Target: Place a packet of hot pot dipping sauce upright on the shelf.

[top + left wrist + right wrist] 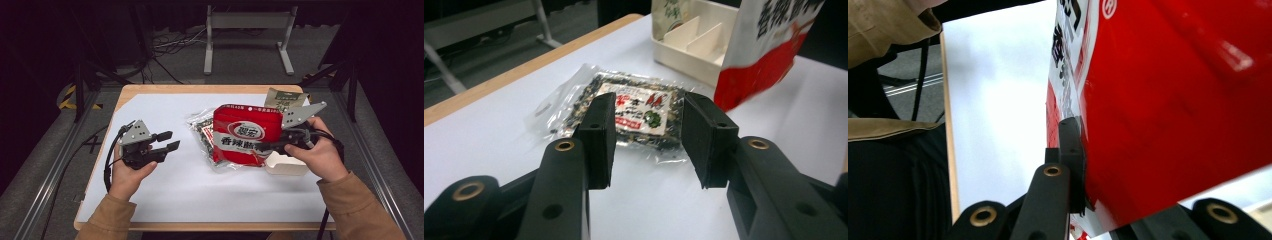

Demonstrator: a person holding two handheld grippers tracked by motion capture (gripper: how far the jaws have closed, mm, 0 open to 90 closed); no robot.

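Observation:
A red snack bag (246,134) with white lettering is held up off the table by my right gripper (265,146), shut on its lower right edge; in the right gripper view the red snack bag (1178,100) fills the frame, pinched at my right gripper (1085,165). A clear packet of dark seeds (201,129) lies flat on the white sheet, partly under the bag. My left gripper (167,140) hovers open left of it; in the left gripper view the clear packet (634,107) lies just past my left gripper (646,140).
A cream divided box (286,164) sits under my right hand, seen as the cream box (694,45) with partitions. A green-brown packet (285,100) stands behind it. The wooden table edge (200,226) runs close to me. A metal stand (247,22) is on the floor beyond.

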